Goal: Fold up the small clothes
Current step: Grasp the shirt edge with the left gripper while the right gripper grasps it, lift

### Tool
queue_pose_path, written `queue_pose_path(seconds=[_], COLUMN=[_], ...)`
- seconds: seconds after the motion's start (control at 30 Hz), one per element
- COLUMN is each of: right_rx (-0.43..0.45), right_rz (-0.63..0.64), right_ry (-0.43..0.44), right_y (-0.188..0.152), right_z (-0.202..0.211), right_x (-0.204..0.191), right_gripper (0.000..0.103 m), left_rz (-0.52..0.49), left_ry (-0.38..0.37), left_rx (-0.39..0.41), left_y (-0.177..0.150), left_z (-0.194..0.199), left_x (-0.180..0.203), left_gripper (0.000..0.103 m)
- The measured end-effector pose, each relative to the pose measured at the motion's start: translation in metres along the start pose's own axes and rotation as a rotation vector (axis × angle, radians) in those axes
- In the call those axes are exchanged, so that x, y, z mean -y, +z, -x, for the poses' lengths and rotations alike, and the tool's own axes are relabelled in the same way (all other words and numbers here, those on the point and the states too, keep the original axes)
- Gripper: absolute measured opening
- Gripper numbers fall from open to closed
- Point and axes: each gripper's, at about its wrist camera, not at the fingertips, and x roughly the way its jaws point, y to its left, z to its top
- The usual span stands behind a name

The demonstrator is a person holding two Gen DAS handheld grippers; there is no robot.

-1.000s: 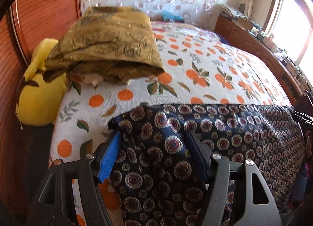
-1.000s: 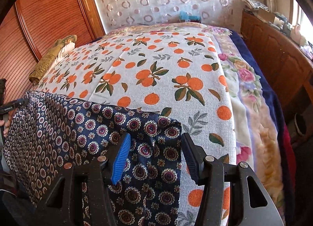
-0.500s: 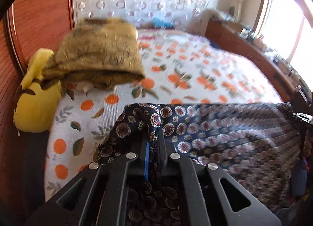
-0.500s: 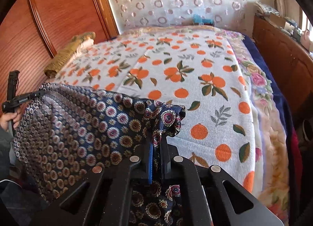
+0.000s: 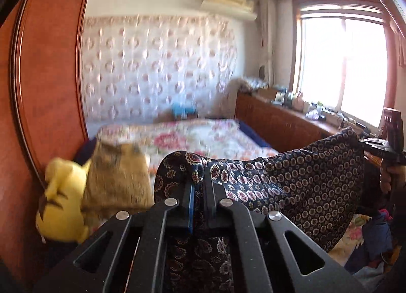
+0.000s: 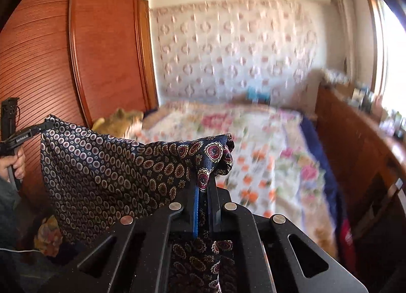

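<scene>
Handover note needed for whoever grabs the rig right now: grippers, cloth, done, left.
Left gripper: shut on one top corner of the navy patterned cloth.
Right gripper: shut on the other top corner.
Cloth: hangs spread between both grippers, above the orange-print bedspread.
Done: both corners gripped, cloth raised.
Left: no fold made yet; lay it down and fold it.

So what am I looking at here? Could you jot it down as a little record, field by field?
setting: bedroom, with a bed under a floral cover and a wooden wardrobe
item handled: navy patterned cloth, held up between the two tools
left gripper: shut on one corner of the cloth
right gripper: shut on the other corner
person: a hand grips the left tool's handle
nearby: yellow plush toy, folded golden cloth
folding: not yet done
</scene>
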Motion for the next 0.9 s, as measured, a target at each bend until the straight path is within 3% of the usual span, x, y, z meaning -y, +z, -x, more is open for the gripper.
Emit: queue_pose_path(seconds=[0.2, 0.43, 0.67, 0.9], right_rx=[0.051, 0.008, -0.194, -0.308], right_rz=[0.071, 0.105, 0.061, 0.053], right_ry=[-0.075, -0.182, -0.194, -0.191], right_y=[0.049, 0.087, 0.068, 0.046], right_z=[-0.004, -0.076, -0.217, -0.312], right_x=[0.012, 0.044, 0.059, 0.061], right_gripper=[0.004, 0.004, 0.004, 0.004], left_rz=[-0.017, 0.000, 0.003, -0.012], left_ry=[0.032, 0.094, 0.148, 0.180], left_rx=[0.043, 0.060, -0.150, -0.254], left_y=[0.047, 0.088, 0.047, 0.016], left_z=[-0.043, -0.125, -0.249, -0.300], left_x=[-0.002, -0.017, -0.035, -0.038], left_gripper=[0.005, 0.005, 0.006, 0.006])
